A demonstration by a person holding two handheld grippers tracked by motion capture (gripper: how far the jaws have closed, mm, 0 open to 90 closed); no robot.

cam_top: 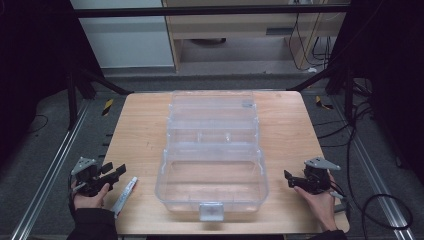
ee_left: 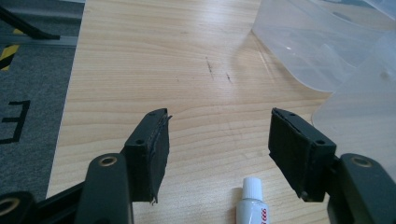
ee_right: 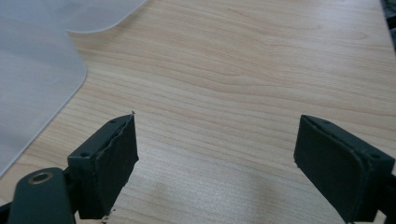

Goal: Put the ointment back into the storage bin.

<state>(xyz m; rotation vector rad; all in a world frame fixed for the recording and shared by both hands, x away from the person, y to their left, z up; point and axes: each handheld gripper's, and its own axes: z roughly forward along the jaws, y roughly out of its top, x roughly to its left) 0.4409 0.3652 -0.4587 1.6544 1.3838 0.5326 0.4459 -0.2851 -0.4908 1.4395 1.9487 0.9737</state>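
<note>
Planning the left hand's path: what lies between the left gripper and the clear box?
A white tube lies between the left gripper and the box, seen in the high view.

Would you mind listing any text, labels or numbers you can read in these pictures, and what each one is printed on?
Red print on the white tube between the left gripper's jaws: too small and cut off to read.
Large black letter on the grey floor left of the table: looks like "E", partly cut off by the frame edge.
Clear plastic box: no readable label.
Nothing else is legible.
</note>
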